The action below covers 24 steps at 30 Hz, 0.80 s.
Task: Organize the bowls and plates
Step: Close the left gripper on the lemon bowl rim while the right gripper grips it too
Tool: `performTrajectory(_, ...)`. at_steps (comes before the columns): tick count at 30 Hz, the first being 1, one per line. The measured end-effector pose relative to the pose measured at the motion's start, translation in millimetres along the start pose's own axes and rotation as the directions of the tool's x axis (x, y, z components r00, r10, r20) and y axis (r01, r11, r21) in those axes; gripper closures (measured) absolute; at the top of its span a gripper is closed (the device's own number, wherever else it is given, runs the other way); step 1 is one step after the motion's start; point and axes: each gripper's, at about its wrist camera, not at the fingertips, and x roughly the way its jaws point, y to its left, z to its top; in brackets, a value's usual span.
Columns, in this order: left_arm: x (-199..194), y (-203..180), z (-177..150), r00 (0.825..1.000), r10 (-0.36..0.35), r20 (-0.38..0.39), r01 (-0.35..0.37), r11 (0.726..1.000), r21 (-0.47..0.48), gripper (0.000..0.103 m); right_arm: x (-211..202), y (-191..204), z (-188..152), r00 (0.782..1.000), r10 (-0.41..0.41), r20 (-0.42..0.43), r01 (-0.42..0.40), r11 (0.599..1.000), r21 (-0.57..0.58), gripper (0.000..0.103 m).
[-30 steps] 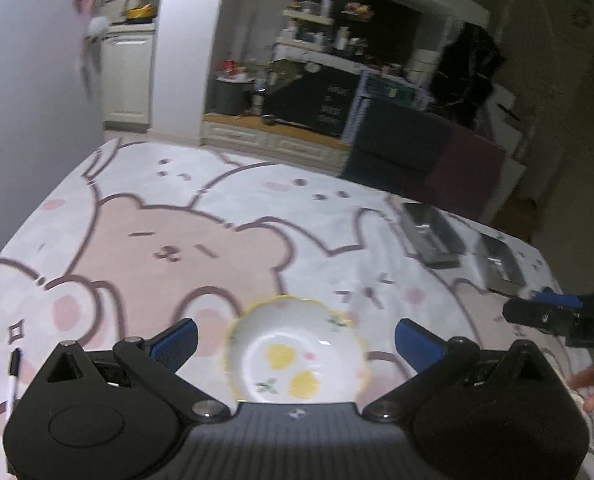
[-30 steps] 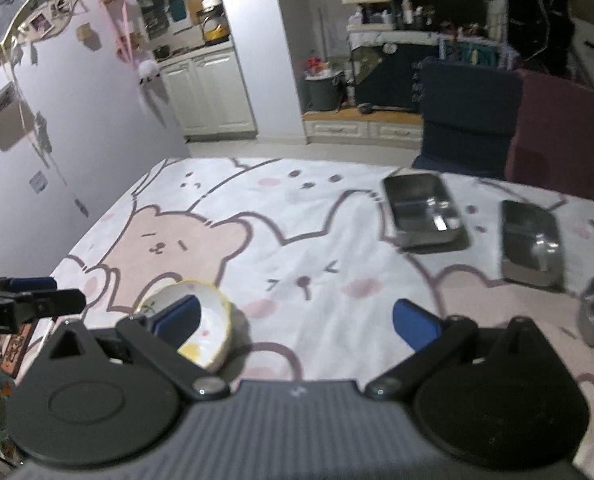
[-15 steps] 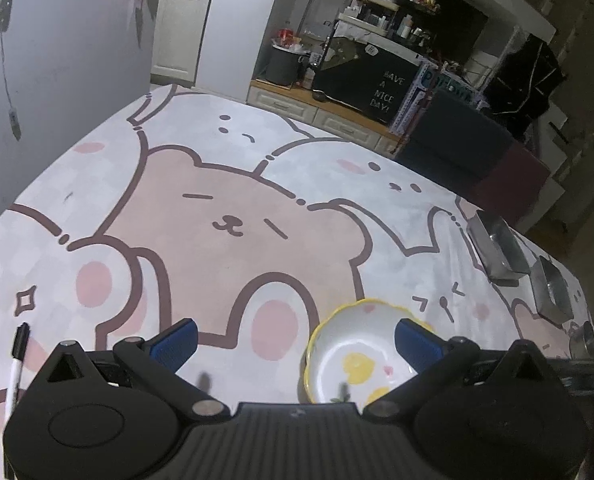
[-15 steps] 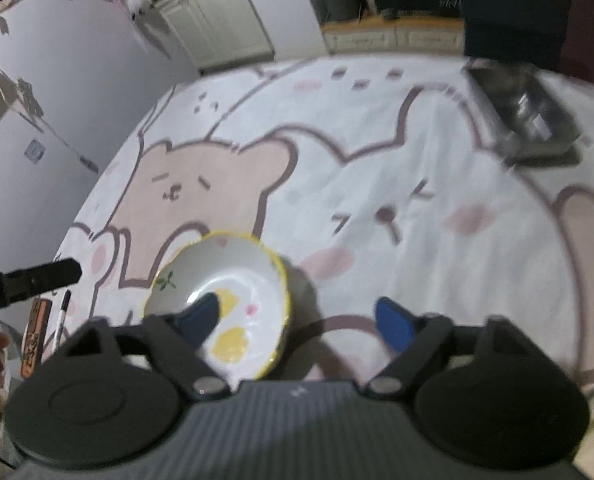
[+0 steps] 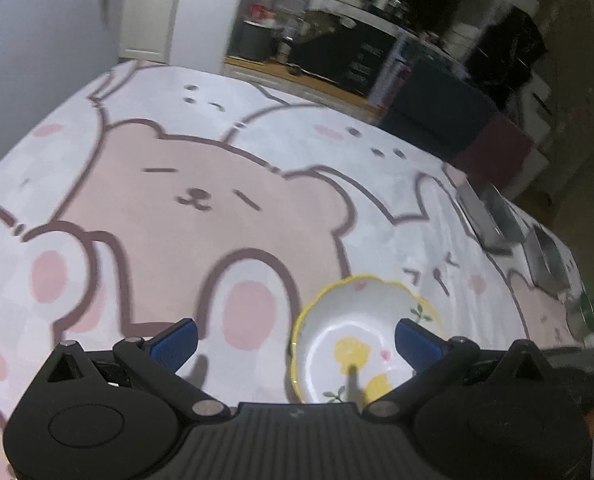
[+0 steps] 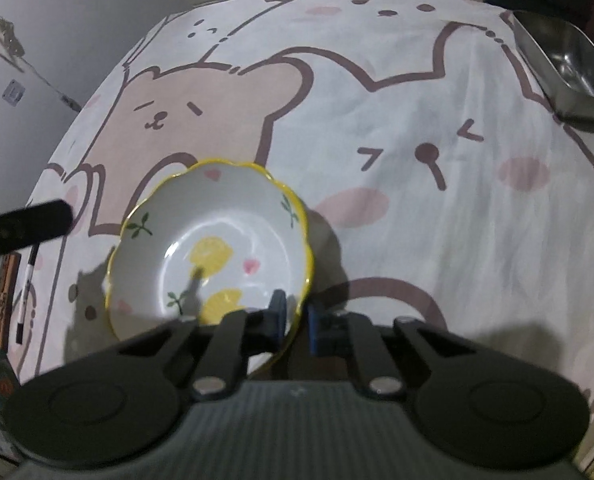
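Where half a second ago the right gripper (image 6: pixel 295 320) had its fingers wide apart over the bowl (image 6: pixel 213 252), they are now drawn together on its near rim, one blue pad inside the wall and one outside, low in the centre of the right wrist view. That reads as the grasp just being made: the bowl is pinched but appears to sit on the bench (image 6: pixel 417 92), its shadow tight against its right side.

In the left wrist view the same bowl (image 5: pixel 361 344) lies at lower centre-right, and the left gripper (image 5: pixel 295 338) hangs with its fingers spread, holding nothing; its right pad overlaps the bowl's far side in the frame, though I cannot tell whether it touches. The left view has swung so the bowl sits further right than before.

Two steel trays (image 5: pixel 489 216) wait at the right edge, well apart from the bowl, and one steel tray (image 6: pixel 569 64) fills the upper right of the right view. A pen (image 6: pixel 27 292) lies at the left edge.

With the rim secured, the bowl looks ready to be lifted and carried to wherever the crockery is gathered; a one-sided rim pinch may let it tip.
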Motion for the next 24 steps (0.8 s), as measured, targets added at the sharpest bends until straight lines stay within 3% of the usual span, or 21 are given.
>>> performTrajectory(2, 9, -5, -3, 0.999, -0.008, -0.038, 0.009, 1.0, 0.016, 0.023, -1, -5, 3, 1.0, 0.003, -0.006, -0.002, 1.0, 0.006, 0.092)
performTrajectory(5, 25, -11, -7, 0.995, -0.01, -0.104, 0.013, 1.0, 0.029, 0.039, -7, -15, 3, 1.0, 0.002, -0.009, -0.002, 1.0, 0.023, 0.094)
performTrajectory(9, 41, -10, -11, 0.989, 0.012, -0.147, -0.009, 1.0, 0.024, 0.052, -9, -24, 4, 1.0, 0.01, -0.008, -0.01, 0.999, 0.033, 0.094)
performTrajectory(14, 54, -6, -11, 0.983, 0.021, -0.184, -0.018, 1.0, 0.018, 0.084, -7, -29, 6, 1.0, 0.027, -0.012, -0.026, 0.998, 0.054, 0.094)
performTrajectory(24, 61, -13, -13, 0.979, -0.005, -0.204, 0.015, 0.999, 0.047, 0.088, -9, -30, 4, 0.999, 0.04, -0.015, -0.039, 0.997, 0.064, 0.088)
